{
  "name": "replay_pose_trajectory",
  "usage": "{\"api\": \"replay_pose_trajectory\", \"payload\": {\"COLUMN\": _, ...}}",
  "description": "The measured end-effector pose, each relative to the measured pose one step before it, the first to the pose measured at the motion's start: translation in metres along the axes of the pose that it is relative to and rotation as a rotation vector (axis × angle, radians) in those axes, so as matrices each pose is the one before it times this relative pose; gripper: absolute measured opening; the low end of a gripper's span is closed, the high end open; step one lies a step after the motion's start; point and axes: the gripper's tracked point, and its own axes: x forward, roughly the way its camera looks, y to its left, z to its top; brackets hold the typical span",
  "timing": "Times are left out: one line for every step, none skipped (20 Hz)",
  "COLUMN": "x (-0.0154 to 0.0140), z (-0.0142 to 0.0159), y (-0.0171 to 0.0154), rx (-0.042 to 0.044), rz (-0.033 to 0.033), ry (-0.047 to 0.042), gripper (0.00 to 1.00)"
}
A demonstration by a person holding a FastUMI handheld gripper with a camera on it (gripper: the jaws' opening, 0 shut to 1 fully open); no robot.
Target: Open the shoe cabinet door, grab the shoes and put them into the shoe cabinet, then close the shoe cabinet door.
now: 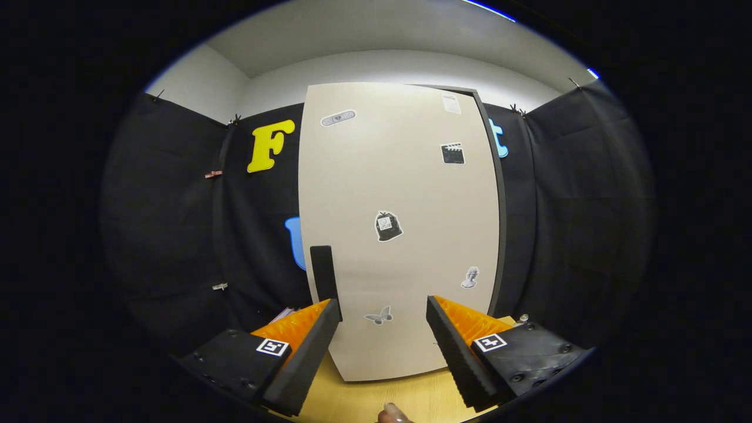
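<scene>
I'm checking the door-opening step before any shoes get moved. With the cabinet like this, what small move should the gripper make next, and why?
Probably ease the gripper left and forward so its open fingers straddle the black handle. The cabinet door looks closed, the handle sits at its left edge just above the left finger, and nothing is between the fingers yet.

Door (pixel 399 229) closed, blocks way ahead; gripper (pixel 383 314) fingers spread, bare door between them; handle (pixel 324 271) beyond left finger.

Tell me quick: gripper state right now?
Gripper: open, holding nothing; fingers spread just ahead of the shut cabinet door, near its black handle.
</scene>
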Motion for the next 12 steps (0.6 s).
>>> {"api": "replay_pose_trajectory", "payload": {"x": -0.00075, "z": -0.00028, "y": -0.00008, "rx": -0.00315, "rz": -0.00188, "ry": -0.00033, "gripper": 0.98}}
{"api": "replay_pose_trajectory", "payload": {"x": -0.00034, "z": 0.00045, "y": -0.00039, "rx": -0.00197, "rz": -0.00300, "ry": 0.00081, "gripper": 0.98}}
{"api": "replay_pose_trajectory", "payload": {"x": 0.00083, "z": 0.00015, "y": -0.00061, "rx": -0.00206, "rz": -0.00527, "ry": 0.00001, "gripper": 0.98}}
{"api": "replay_pose_trajectory", "payload": {"x": -0.00069, "z": 0.00043, "y": -0.00018, "rx": 0.00021, "rz": -0.00222, "ry": -0.00116, "gripper": 0.98}}
{"api": "replay_pose_trajectory", "payload": {"x": 0.00117, "z": 0.00048, "y": -0.00012, "rx": 0.00065, "rz": -0.00311, "ry": -0.00276, "gripper": 0.98}}
{"api": "replay_pose_trajectory", "payload": {"x": -0.00007, "z": 0.00108, "y": -0.00044, "rx": -0.00117, "rz": -0.00401, "ry": -0.00373, "gripper": 0.98}}
{"api": "replay_pose_trajectory", "payload": {"x": -0.00015, "z": 0.00045, "y": -0.00003, "rx": -0.00312, "rz": 0.00011, "ry": -0.00495, "gripper": 0.98}}
{"api": "replay_pose_trajectory", "payload": {"x": 0.00044, "z": 0.00052, "y": 0.00083, "rx": -0.00608, "rz": -0.00035, "ry": -0.00395, "gripper": 0.98}}
{"api": "replay_pose_trajectory", "payload": {"x": -0.00006, "z": 0.00022, "y": -0.00087, "rx": -0.00764, "rz": -0.00300, "ry": -0.00233, "gripper": 0.98}}
{"api": "replay_pose_trajectory", "payload": {"x": -0.00023, "z": -0.00041, "y": 0.00048, "rx": -0.00718, "rz": -0.00045, "ry": 0.00107, "gripper": 0.98}}
{"api": "replay_pose_trajectory", "payload": {"x": -0.00071, "z": -0.00052, "y": -0.00032, "rx": -0.00574, "rz": -0.00144, "ry": 0.00140, "gripper": 0.98}}
{"api": "replay_pose_trajectory", "payload": {"x": -0.00022, "z": -0.00030, "y": -0.00072, "rx": -0.00423, "rz": -0.00143, "ry": 0.00048, "gripper": 0.98}}
